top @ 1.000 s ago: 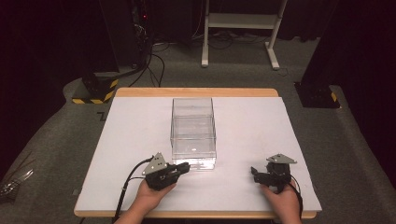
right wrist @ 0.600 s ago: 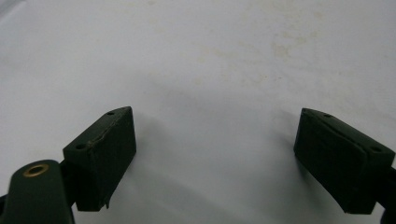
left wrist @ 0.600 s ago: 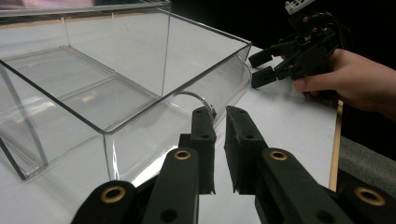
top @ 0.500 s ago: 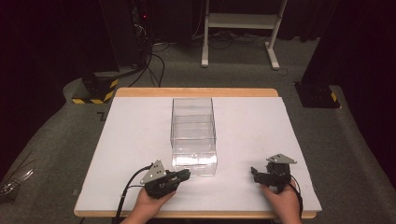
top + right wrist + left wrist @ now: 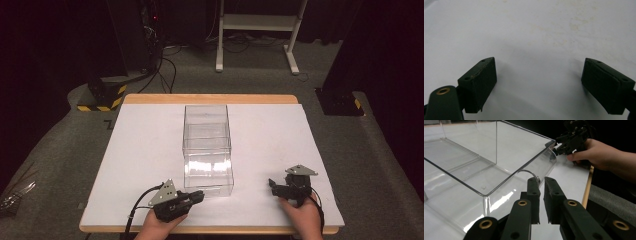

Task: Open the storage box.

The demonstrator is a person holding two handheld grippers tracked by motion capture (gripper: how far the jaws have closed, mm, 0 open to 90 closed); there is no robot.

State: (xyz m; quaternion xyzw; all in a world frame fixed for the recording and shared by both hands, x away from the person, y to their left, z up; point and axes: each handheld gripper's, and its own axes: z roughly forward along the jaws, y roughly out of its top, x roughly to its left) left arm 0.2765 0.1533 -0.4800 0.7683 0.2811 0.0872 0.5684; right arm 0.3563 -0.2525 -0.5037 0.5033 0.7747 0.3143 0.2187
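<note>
Box: a clear plastic box [image 5: 207, 147] with an open top, standing upright on the white tabletop [image 5: 135, 150].
Long axis: runs from the person's edge of the tabletop toward the far edge; one short end faces the person.
Look: see-through walls and floor, rounded corners, bright glare on the near end wall; a low ridge crosses the floor partway along, as the left gripper view [image 5: 484, 157] shows.
Place: near the middle of the tabletop, its near end closer to the person's edge.
Left tool [image 5: 197, 196]: just beside the box's near left corner, pointing toward that near end; whether it touches the wall cannot be told. In the left gripper view [image 5: 543, 202] the jaws stand almost together with a thin gap, holding nothing.
Right tool [image 5: 274, 185]: well apart from the box, off its near right side, pointing toward the box. In the right gripper view [image 5: 537, 85] the jaws are spread wide over bare white surface, holding nothing.
Hands: a left hand [image 5: 157, 226] and a right hand [image 5: 301, 217] grip the tools at the edge nearest the person.
</note>
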